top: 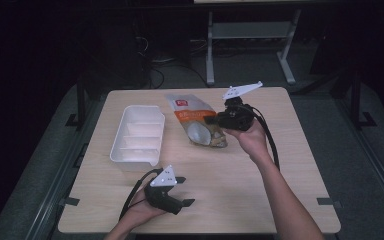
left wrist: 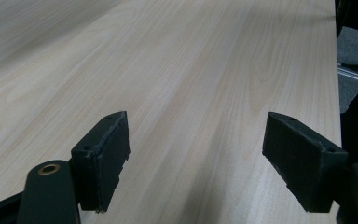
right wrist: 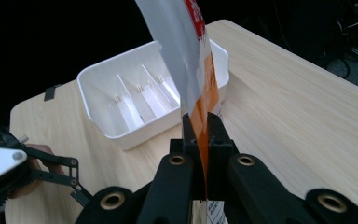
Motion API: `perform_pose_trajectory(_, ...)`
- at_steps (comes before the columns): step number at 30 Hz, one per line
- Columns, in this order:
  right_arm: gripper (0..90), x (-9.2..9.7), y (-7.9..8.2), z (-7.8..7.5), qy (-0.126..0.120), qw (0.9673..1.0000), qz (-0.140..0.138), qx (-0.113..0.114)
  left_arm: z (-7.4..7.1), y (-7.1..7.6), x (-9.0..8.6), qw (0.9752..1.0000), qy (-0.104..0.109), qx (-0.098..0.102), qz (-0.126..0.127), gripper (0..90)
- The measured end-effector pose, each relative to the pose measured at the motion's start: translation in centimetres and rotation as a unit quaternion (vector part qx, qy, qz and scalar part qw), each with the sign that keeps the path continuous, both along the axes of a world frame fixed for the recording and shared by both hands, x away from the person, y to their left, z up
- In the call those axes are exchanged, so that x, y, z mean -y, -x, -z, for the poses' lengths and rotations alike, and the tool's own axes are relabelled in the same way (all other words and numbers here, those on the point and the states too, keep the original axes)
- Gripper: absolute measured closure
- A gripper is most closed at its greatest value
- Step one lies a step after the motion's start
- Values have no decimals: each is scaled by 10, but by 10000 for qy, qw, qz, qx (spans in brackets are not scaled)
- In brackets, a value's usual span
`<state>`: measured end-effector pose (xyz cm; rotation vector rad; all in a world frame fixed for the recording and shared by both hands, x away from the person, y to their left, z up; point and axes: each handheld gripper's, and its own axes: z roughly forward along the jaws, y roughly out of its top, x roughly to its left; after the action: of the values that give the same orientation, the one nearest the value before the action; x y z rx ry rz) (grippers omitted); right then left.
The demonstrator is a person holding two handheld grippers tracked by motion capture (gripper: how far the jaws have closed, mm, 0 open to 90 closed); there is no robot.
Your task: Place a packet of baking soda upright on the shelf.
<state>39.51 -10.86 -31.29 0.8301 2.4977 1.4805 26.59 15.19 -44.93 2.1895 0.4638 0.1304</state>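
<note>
Right hand-held gripper (right wrist: 200, 140) pinches snack pouch (right wrist: 193, 70) right of white tray (top: 137, 135); left hand-held gripper (left wrist: 196, 158) spread over tabletop (left wrist: 191, 70), seemingly empty.

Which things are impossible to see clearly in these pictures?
- Print on the pouch: too small in the high view; cut off by the top edge in the right gripper view.
- Bin far compartments: hidden behind the pouch in the right gripper view.
- Room behind the table: too dark.

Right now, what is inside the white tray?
The white tray shows thin dividers and bare compartments with nothing visible in them. The snack bag, pinched in the right claw, covers its far end.
</note>
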Motion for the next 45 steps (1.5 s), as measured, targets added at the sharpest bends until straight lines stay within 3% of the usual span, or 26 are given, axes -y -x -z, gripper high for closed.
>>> perform_pose_trajectory(36,897,-92,-30,-21,-132,9978,-647,110,5,-2,-1,9999,-1,-54,137,218)
perform_pose_trajectory(45,897,-117,-36,-24,-213,9964,-806,128,4,-4,-5,9999,87,-94,46,218)
